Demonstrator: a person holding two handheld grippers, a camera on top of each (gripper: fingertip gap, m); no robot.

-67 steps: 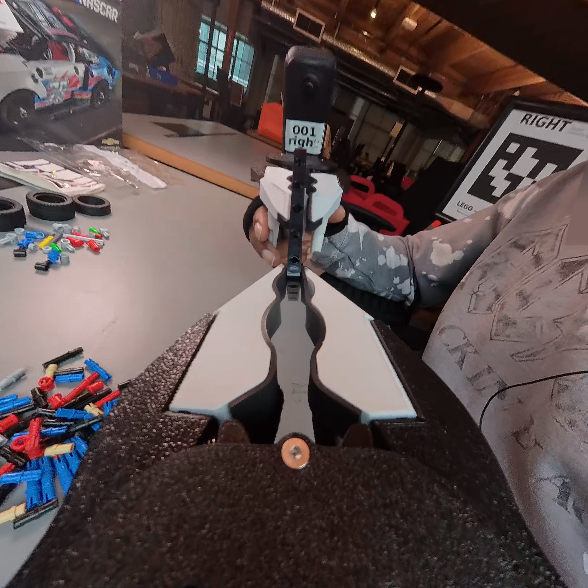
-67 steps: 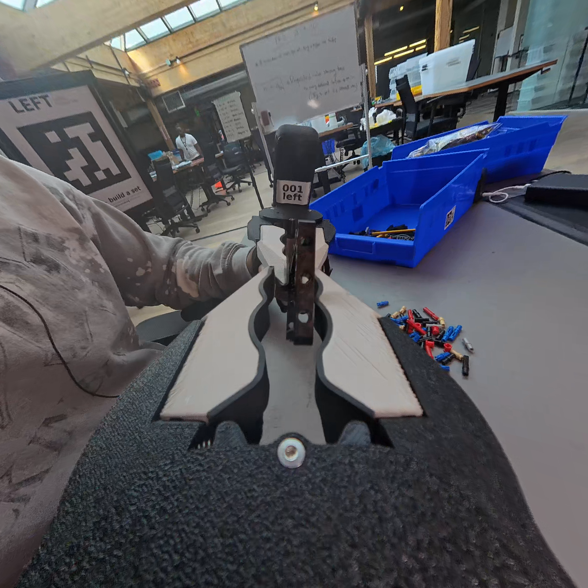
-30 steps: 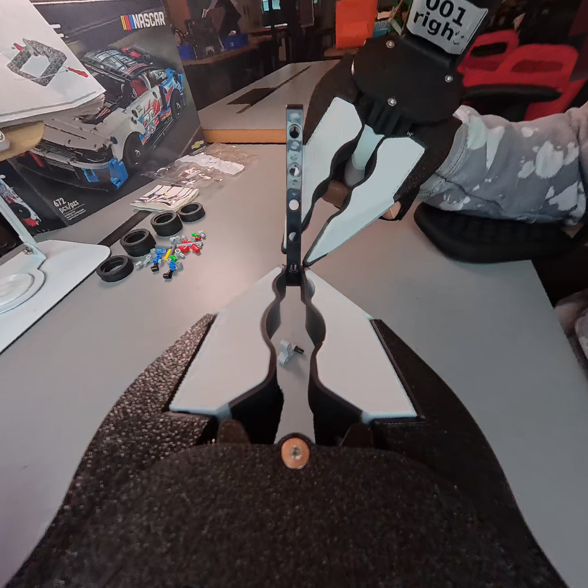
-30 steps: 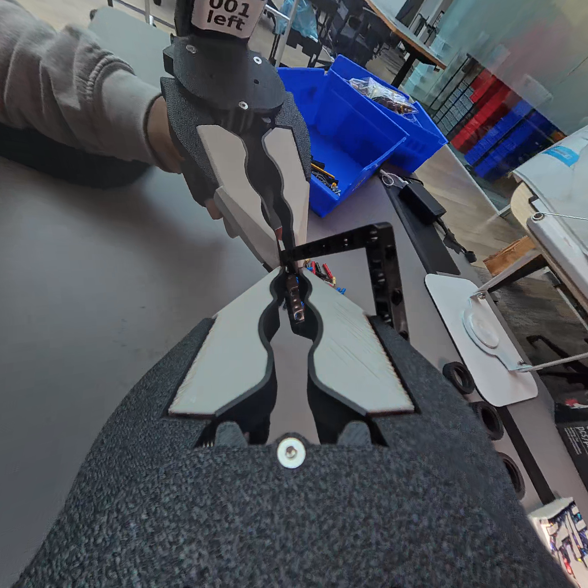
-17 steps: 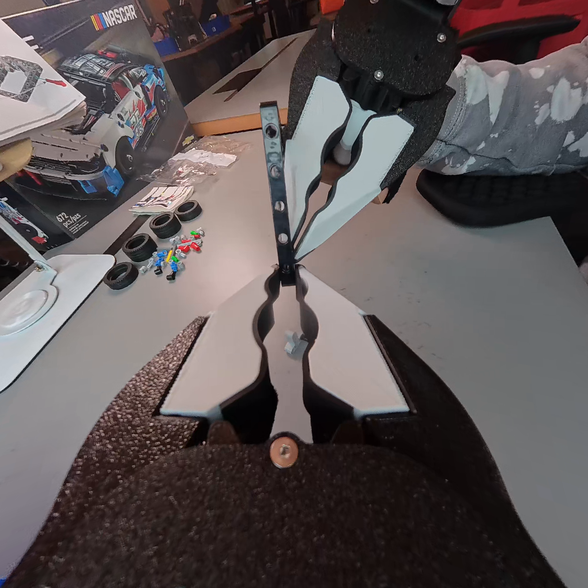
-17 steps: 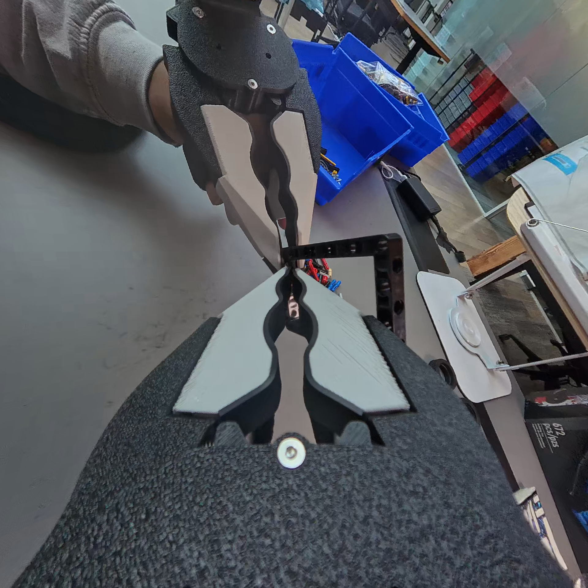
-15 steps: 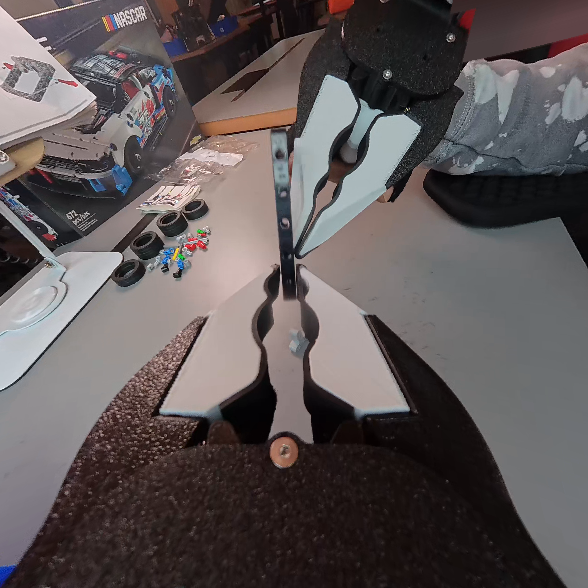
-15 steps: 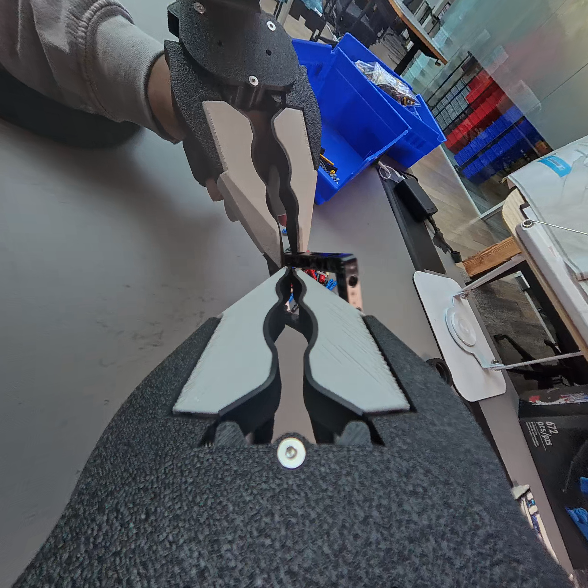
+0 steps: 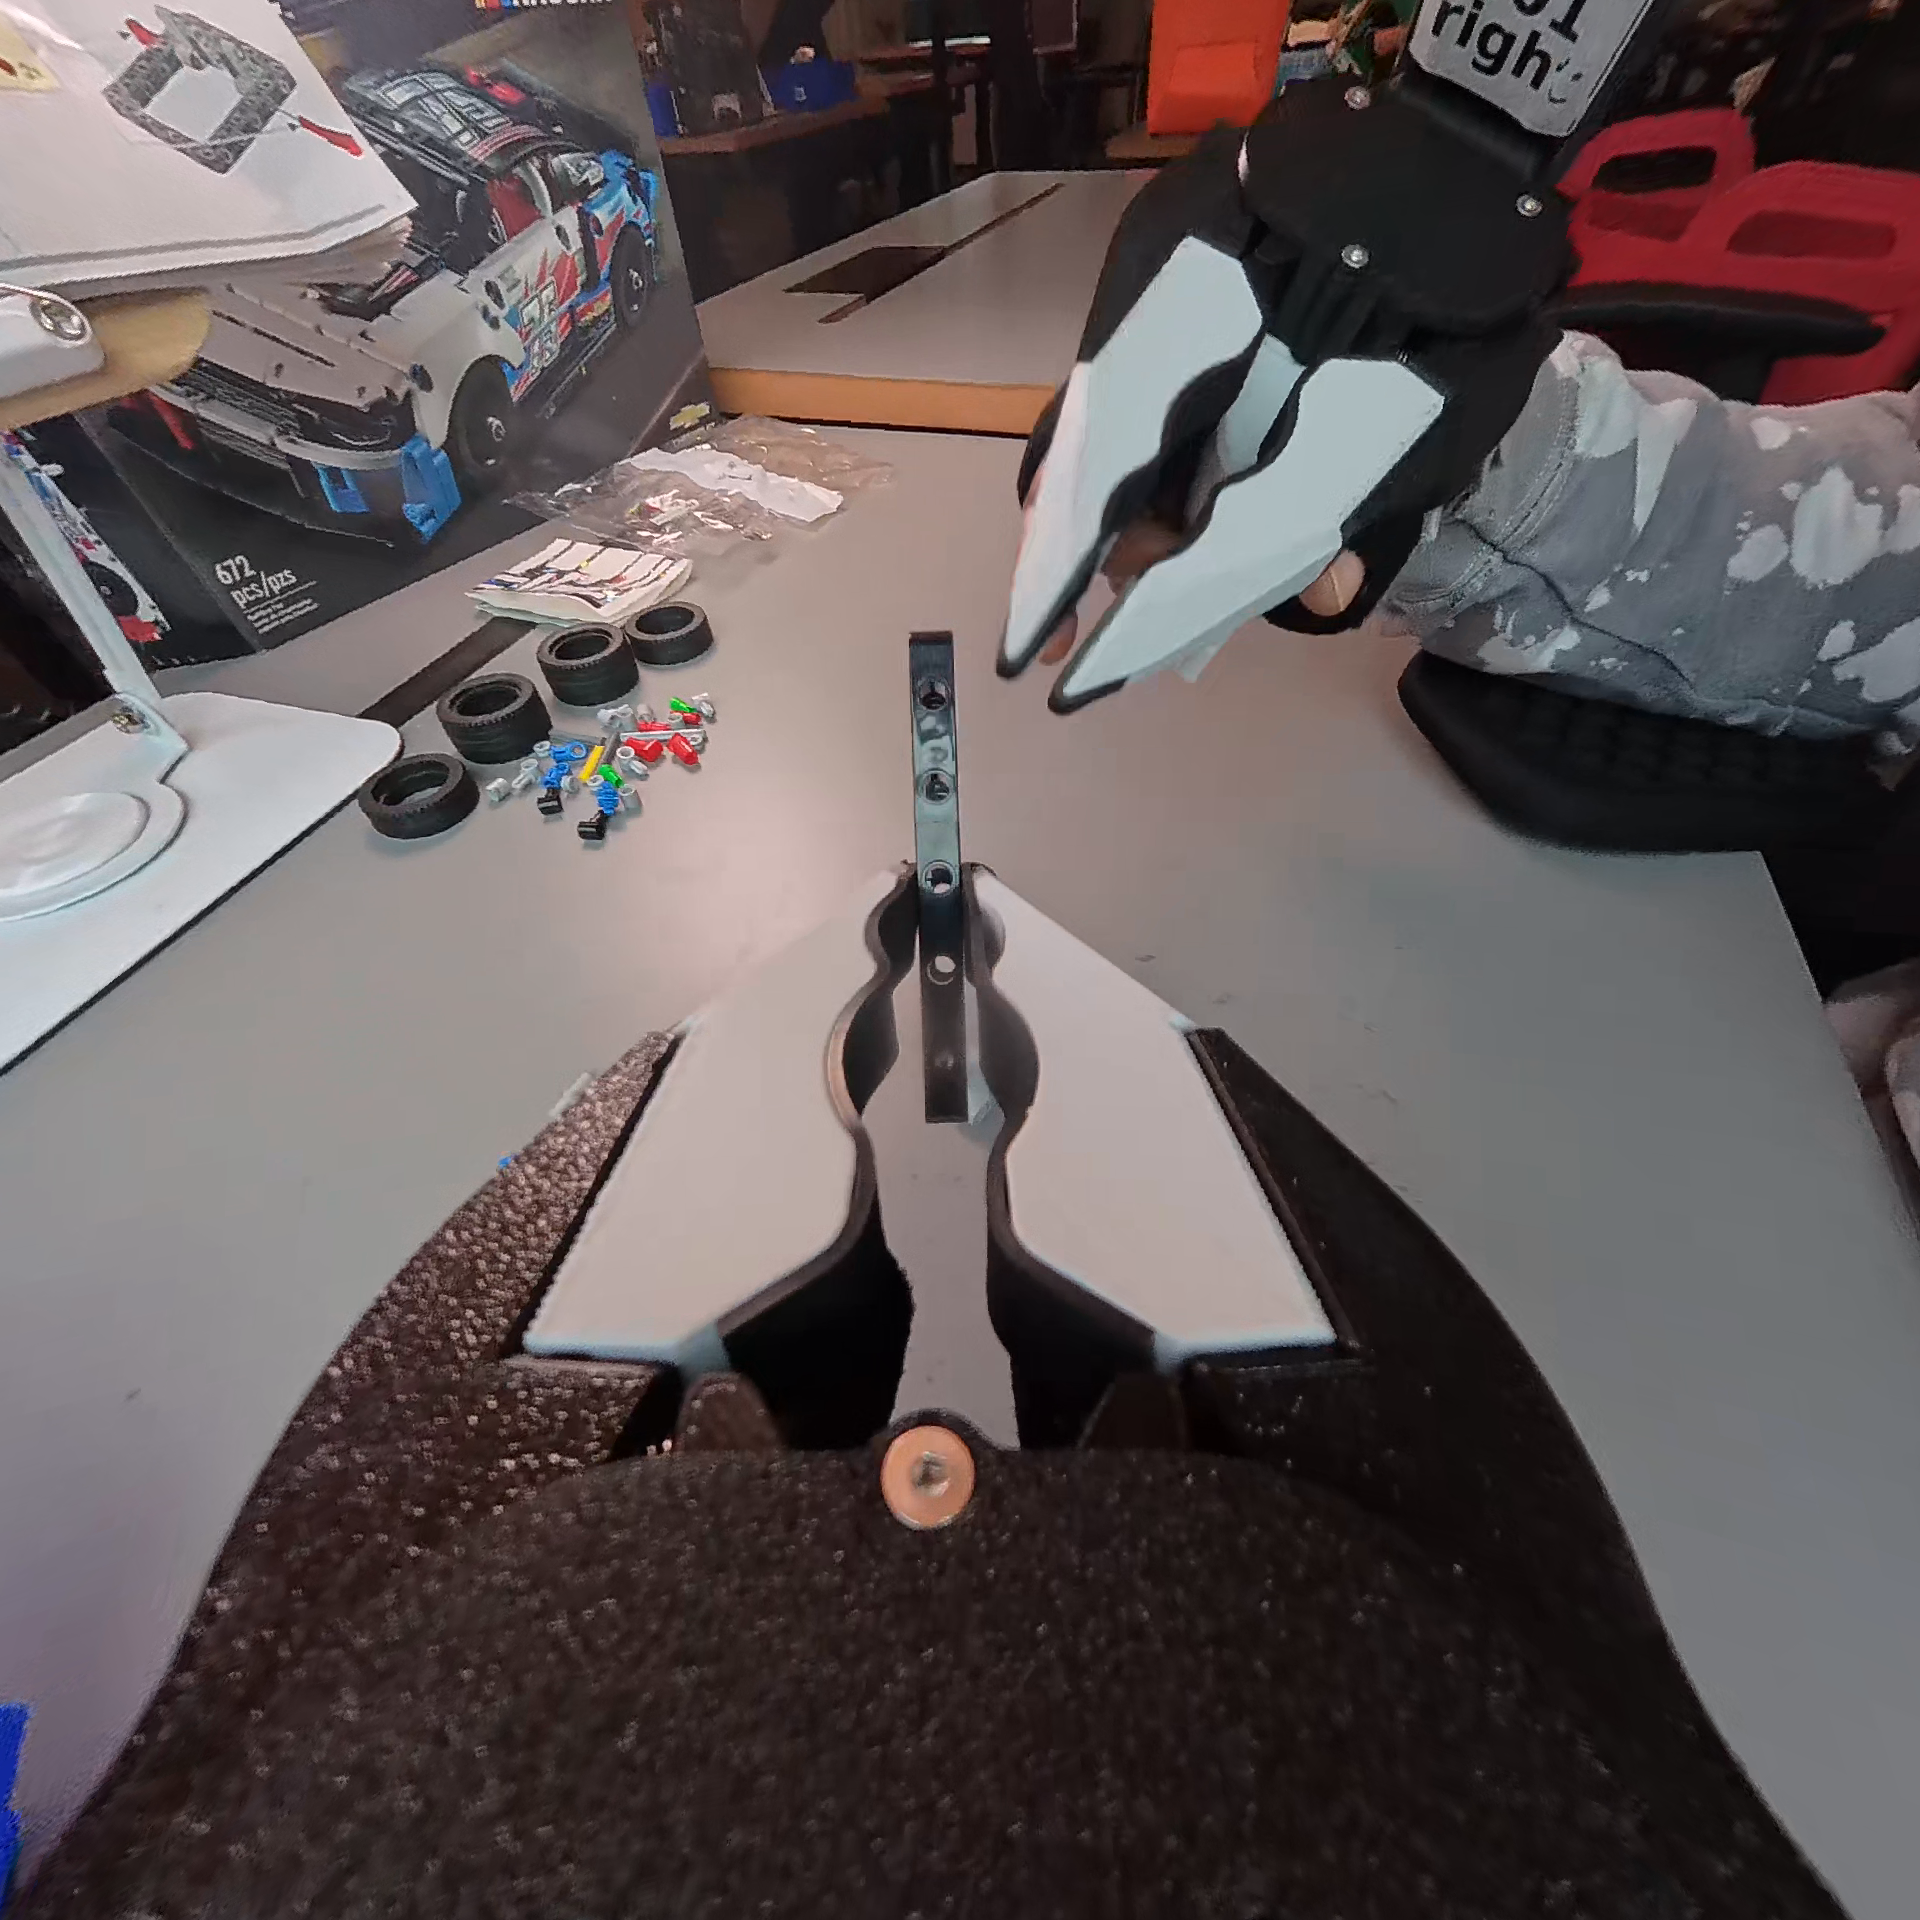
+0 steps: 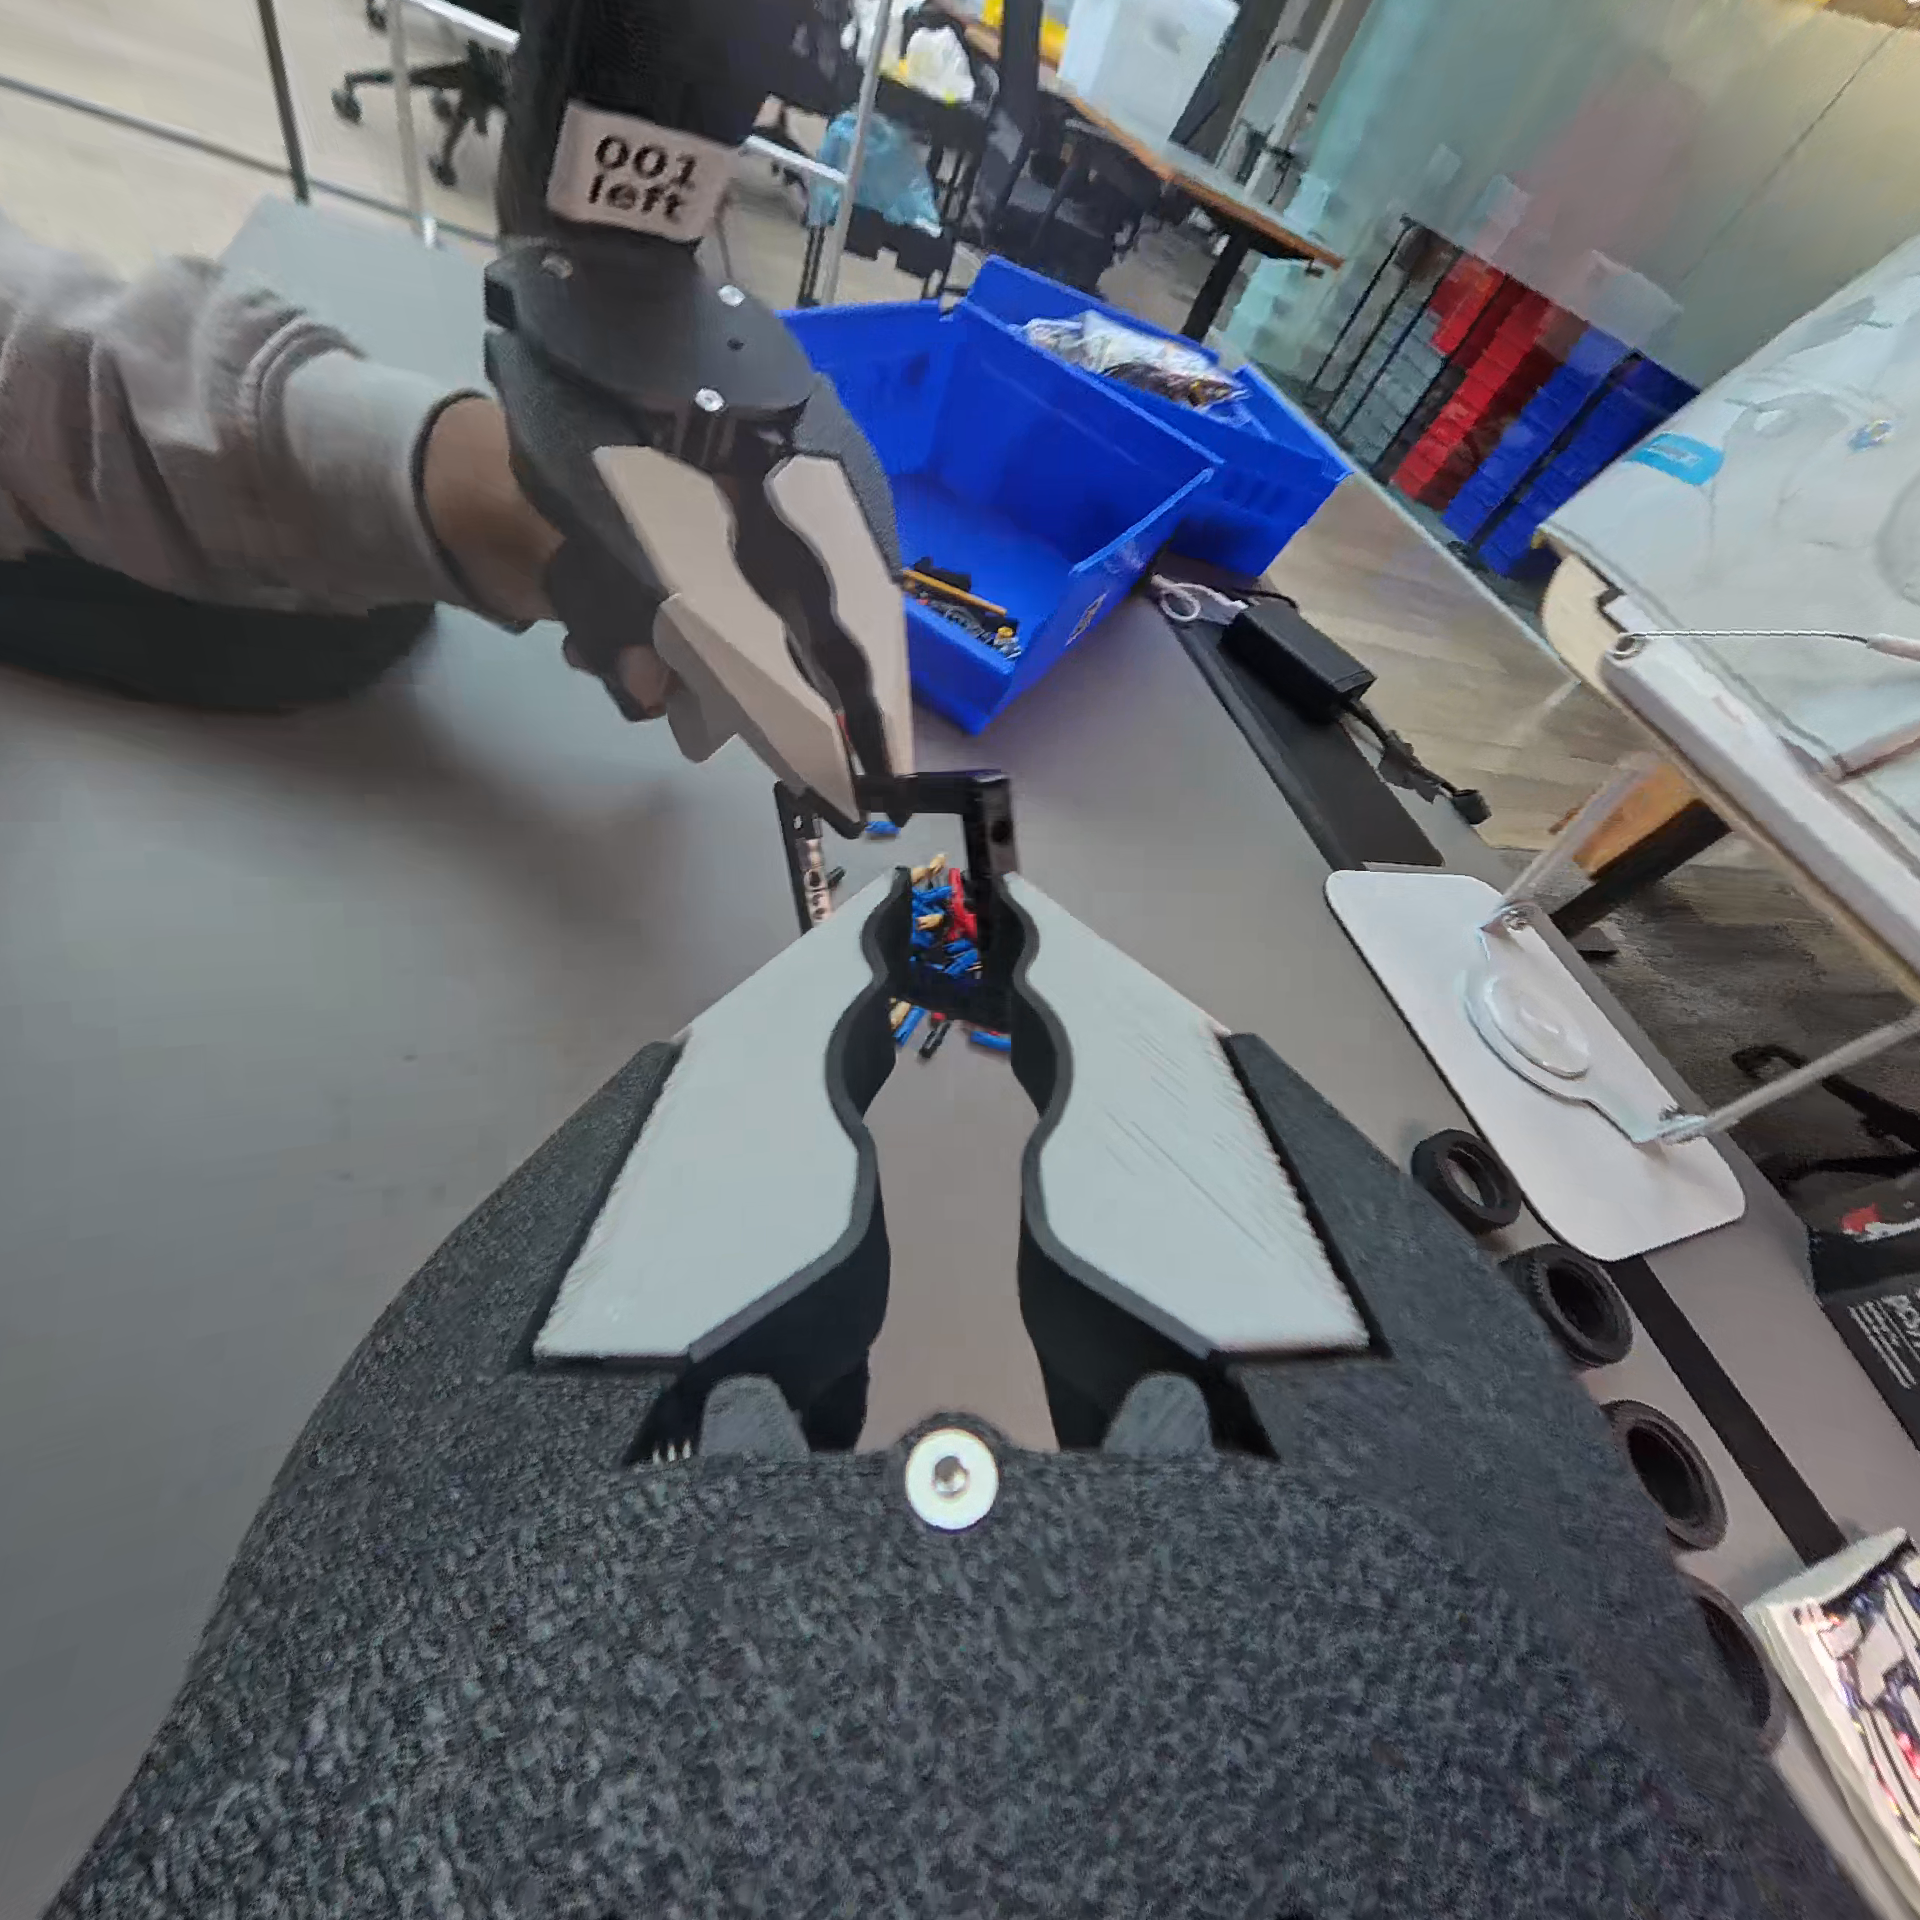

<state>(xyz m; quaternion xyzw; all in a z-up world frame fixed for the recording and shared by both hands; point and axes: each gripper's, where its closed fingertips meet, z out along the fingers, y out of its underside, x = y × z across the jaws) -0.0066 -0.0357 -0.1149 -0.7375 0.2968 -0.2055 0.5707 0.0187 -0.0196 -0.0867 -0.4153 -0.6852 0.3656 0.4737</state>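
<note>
Grey table (image 9: 1351, 1039) carries a blue bin (image 10: 1039, 499), four black tyres (image 9: 494, 717) and scattered small pegs (image 9: 613, 764). Above it the left gripper (image 9: 940, 883) pinches a black holed frame (image 9: 932, 748); the right gripper (image 9: 1034, 686), slightly spread, hangs empty just beside.

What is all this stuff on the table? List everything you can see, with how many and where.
Black beam frame: one, clamped in the left gripper, above the grey table.
Tyres: four, black, left side.
Small connector pins: one mixed-colour heap beside the tyres; another near the bins.
Sticker sheet: one, behind the tyres.
Set box: one, racing car picture, far left.
Blue bins: two, far edge.
Black power adapter: one, beside the bins.
Left gripper: shut on the frame.
Right gripper: open, empty, near the frame's top.
</note>
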